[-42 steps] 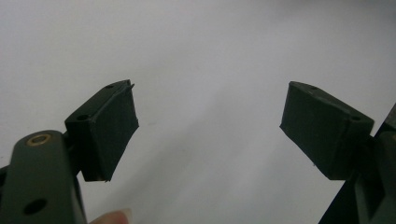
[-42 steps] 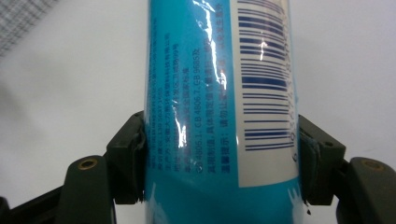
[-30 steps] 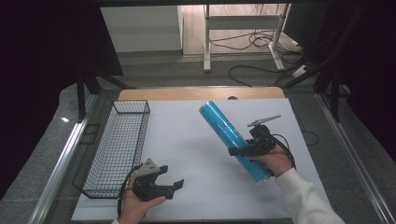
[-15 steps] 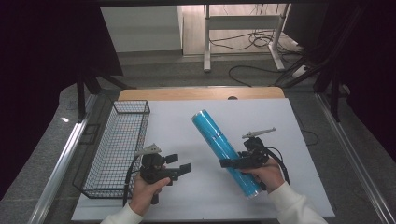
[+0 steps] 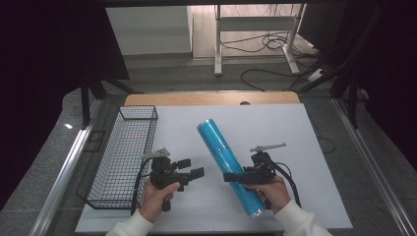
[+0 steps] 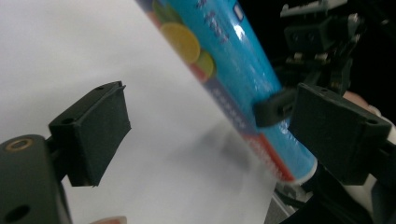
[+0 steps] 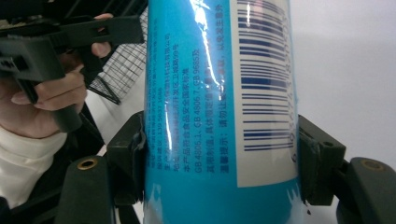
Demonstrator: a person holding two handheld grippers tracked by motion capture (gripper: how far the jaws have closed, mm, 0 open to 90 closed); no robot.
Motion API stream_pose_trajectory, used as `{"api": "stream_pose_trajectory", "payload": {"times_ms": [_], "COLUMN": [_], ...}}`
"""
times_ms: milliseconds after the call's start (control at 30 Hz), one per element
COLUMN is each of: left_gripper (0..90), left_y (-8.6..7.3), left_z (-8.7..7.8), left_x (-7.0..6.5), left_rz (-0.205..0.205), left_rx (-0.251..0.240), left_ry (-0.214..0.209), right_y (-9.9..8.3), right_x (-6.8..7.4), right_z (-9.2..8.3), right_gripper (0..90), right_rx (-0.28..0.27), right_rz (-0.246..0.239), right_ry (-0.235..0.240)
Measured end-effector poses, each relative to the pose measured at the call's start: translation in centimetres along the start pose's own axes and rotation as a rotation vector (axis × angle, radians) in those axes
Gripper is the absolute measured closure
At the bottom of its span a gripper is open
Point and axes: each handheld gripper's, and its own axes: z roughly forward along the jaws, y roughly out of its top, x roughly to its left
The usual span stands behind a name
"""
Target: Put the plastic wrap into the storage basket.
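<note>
1. Nearest me, my right gripper point(image 5: 235, 177) is pinching the blue tube point(image 5: 227, 164) close to its near end; in the right gripper view both pads press the glossy wrap just below the barcode. The tube appears tilted, its far end out over the white table point(image 5: 295, 132).
2. The grip sits far from the tube's middle, so I judge the long free end could swing or droop, and the slick film could let it rotate or slide between the pads.
3. My left gripper point(image 5: 191, 168) is spread wide and holds nothing, just beside the tube. From its own view the right gripper's jaw crosses in front of the tube, so the two grippers could knock together if I close in there.
4. Farther left, the wire basket point(image 5: 129, 147) stands on the table with nothing that I can see in it. It looks narrow, so I judge a long tube could catch on its rim.
</note>
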Motion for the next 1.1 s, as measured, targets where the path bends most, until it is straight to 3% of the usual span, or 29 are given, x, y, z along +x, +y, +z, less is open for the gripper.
{"api": "stream_pose_trajectory", "payload": {"times_ms": [200, 433, 567, 800, 900, 1100], "left_gripper": [8.3, 8.2, 10.7, 22.8, 26.0, 30.0], "left_y": [0.5, 0.8, 0.8, 0.8, 1.0, 1.3], "left_z": [0.4, 1.6, 2.4, 2.3, 1.9, 1.3], "left_x": [0.5, 1.4, 1.6, 1.7, 2.3, 3.1], "left_rz": [-0.047, -0.112, -0.147, -0.151, -0.211, -0.246], "left_rx": [-0.028, -0.043, -0.028, -0.012, -0.004, -0.001], "left_ry": [-0.056, -0.087, -0.143, -0.146, -0.167, -0.207], "right_y": [-0.4, -0.7, -0.4, -0.3, -0.3, -0.1], "right_x": [1.4, 2.8, 3.7, 4.5, 4.7, 5.0], "right_z": [0.7, 2.3, 3.5, 5.0, 5.5, 6.2], "right_gripper": [32.2, 32.2, 32.2, 32.2, 32.1, 31.0], "right_rx": [-0.036, -0.055, -0.094, -0.103, -0.107, -0.113], "right_rz": [-0.014, -0.036, -0.045, -0.066, -0.073, -0.075], "right_ry": [0.035, 0.069, 0.077, 0.082, 0.074, 0.07]}}
